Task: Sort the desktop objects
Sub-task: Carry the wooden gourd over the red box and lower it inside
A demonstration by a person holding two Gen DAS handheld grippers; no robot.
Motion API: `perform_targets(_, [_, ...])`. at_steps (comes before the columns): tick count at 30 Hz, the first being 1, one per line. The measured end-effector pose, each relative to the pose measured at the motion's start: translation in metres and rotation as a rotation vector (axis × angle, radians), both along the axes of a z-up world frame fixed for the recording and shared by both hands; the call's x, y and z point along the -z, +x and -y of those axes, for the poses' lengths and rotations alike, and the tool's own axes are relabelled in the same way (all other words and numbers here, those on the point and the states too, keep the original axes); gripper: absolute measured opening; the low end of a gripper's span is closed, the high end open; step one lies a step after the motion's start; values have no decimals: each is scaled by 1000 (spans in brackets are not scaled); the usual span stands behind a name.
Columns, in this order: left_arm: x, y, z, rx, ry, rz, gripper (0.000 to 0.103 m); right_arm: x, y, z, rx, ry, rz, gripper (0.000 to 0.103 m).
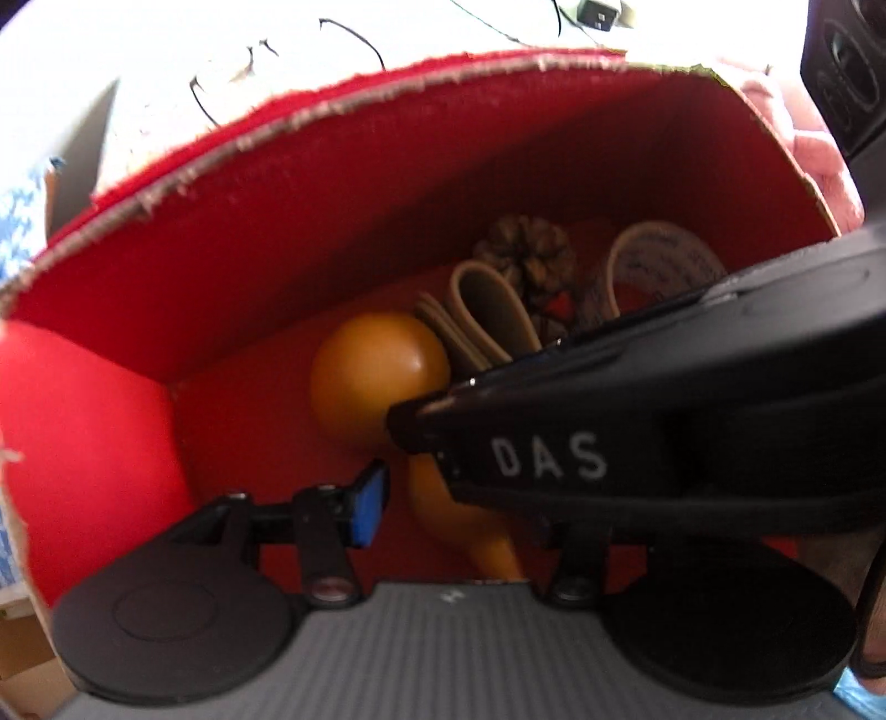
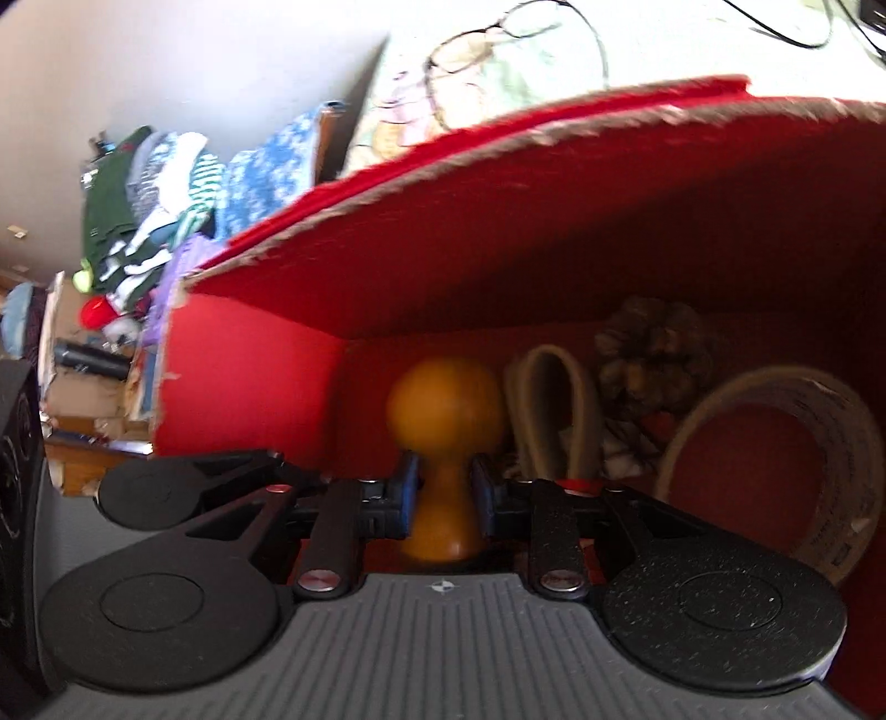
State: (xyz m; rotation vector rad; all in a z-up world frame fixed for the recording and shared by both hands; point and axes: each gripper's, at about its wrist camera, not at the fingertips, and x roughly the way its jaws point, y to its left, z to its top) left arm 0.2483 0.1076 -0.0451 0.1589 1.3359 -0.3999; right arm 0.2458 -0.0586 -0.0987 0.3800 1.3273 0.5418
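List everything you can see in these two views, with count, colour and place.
Box: one, red inside, torn cardboard rim, holds the items.
Wooden knob-shaped piece: one, orange-brown, left part of the box, neck between the right gripper's pads.
Pine cone: one, brown, by the back wall.
Folded strap: one, beige, between knob and cone.
Tape roll: one, pale, printed, right side.
Glasses: one pair, dark wire, on the table behind.
Clothes pile: green, white, blue, far left.
Right gripper: black, shut on the neck.
Left gripper: black, right finger hidden.

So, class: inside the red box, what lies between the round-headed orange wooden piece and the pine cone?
A folded loop of beige strap stands between the orange wooden piece and the pine cone. Both wrist views show it, the right one most plainly.
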Motion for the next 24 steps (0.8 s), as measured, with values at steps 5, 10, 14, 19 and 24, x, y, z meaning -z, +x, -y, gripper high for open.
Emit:
perform_targets(5, [-1,-2,-2,-6,-16,2,55,4,0,5,23,-6,-24,25])
perform_targets(10, [1,0,-1,4,-27,-29,58,4,-3,15,62,18,-18,24])
perform_targets(14, [3,0,6,15,-41,-51,59,1,-8,27,102,68,15,24])
perform_targets(19, [0,-4,15,38,-31,-30,59,-2,-14,44,165,124,62,24])
perform_targets(24, [-1,-4,13,29,-43,-31,59,-4,-13,54,201,149,65,24])
